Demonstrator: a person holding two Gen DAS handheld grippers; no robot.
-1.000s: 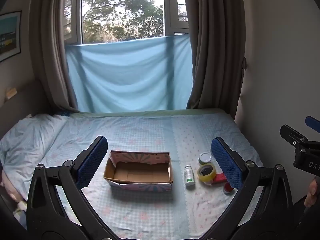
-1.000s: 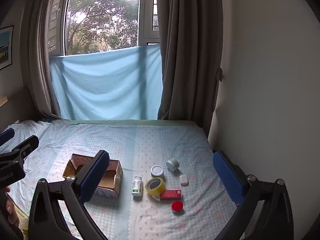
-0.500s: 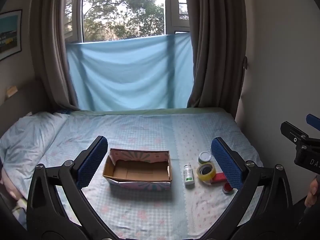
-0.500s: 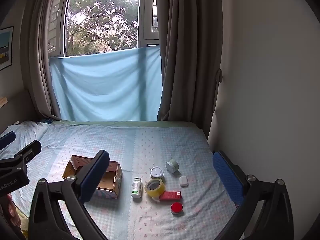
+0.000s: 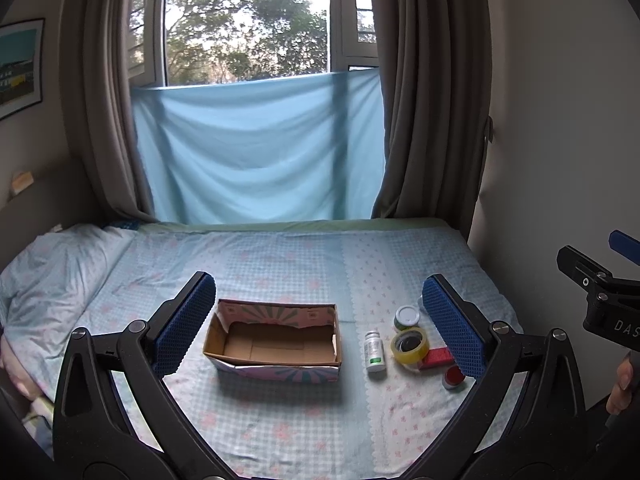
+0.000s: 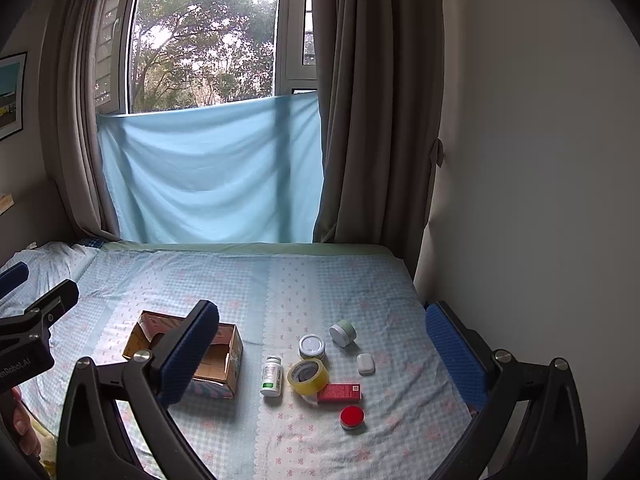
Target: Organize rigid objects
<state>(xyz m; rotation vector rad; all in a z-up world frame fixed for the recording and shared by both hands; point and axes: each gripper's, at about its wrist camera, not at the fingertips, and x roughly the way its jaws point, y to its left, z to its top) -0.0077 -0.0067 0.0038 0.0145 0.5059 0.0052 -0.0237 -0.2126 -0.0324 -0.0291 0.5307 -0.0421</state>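
On the checked bedsheet, the empty cardboard box sits lower centre, the small items such as the white pill bottle right of it, so the released left gripper and released right gripper should descend squarely.

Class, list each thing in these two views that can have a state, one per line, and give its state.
Box: open, empty, upright on the bed.
Bottle: capped, upright.
Tape: lying flat.
Tin: lidded, upright.
Jar: tipped on its side.
Red carton: lying flat, closed.
Red lid: lying flat.
White case: closed.
Left gripper: jaws open, empty.
Right gripper: jaws open, empty.
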